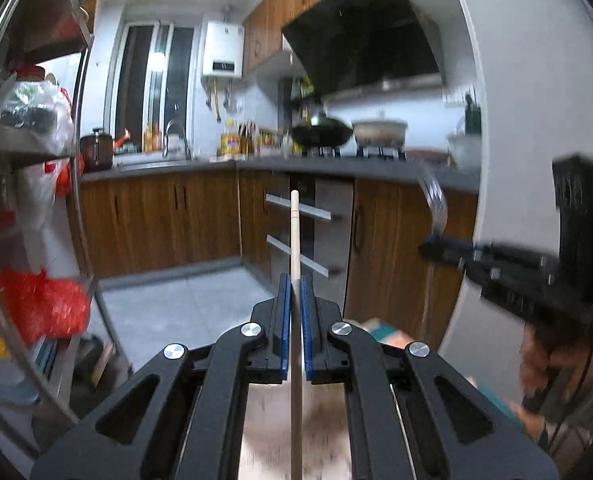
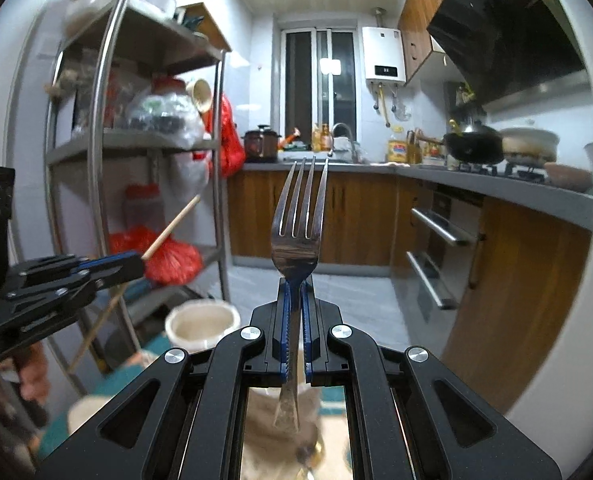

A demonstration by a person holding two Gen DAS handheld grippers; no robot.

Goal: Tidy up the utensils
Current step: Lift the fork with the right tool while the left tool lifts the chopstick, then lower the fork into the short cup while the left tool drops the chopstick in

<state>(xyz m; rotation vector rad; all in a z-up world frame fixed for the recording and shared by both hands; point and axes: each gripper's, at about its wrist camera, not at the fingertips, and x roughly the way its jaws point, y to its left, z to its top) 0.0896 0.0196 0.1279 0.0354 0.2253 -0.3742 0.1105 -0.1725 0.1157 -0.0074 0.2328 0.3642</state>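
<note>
We hold our left gripper [image 1: 295, 300] clamped on a pale wooden chopstick [image 1: 295, 232] and our right gripper [image 2: 295, 304] clamped on a four-tined steel fork [image 2: 298, 224], both upright, probably for dropping into the cream ceramic holder [image 2: 200, 322] below. Kitchen behind; work surface blurred.

Kitchen background: metal shelf rack [image 2: 136, 148] at left; white water heater [image 2: 383, 54] upper centre; black wok [image 2: 473, 146] and white pot [image 2: 529, 145] at right on the counter [image 2: 496, 184].
</note>
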